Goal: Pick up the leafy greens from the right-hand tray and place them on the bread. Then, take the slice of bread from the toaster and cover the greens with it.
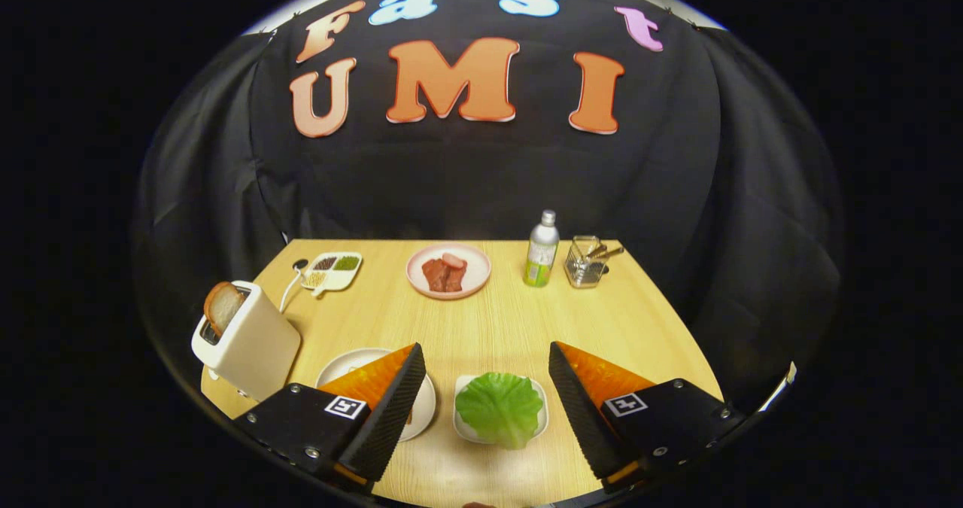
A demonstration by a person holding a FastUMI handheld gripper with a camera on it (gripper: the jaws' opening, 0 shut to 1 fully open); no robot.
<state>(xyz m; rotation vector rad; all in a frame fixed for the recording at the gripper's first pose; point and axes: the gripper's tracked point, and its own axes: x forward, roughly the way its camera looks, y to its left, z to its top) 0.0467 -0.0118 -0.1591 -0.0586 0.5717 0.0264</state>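
The tongs [485, 387] hang above the near edge of the wooden table [639, 320], spread wide and holding nothing. The leafy greens [499, 409] lie between the 2 fingers, apart from both, on a small white tray [540, 416] with rounded corners. The leaf is a single pale green piece that covers most of the tray and laps over its near rim.

Just beside the tray, on the left, sits a round white plate [353, 361]; the left finger [391, 410] crosses in front of it and hides most of what it carries, so the bread on it cannot be made out. Further left, at the table's corner, stands a cream toaster [252, 346] with 1 slice of bread [222, 306] standing up out of its slot, crust showing brown along the edge.

Beyond the fingers, toward the far edge of the table, a pink plate [475, 278] holds pieces of reddish meat [445, 272]. To its left is a small divided dish [331, 271] with dark and green fillings. To its right stand a bottle [542, 250] with a silver cap and green label, and beside that a wire basket [585, 263] holding utensils.
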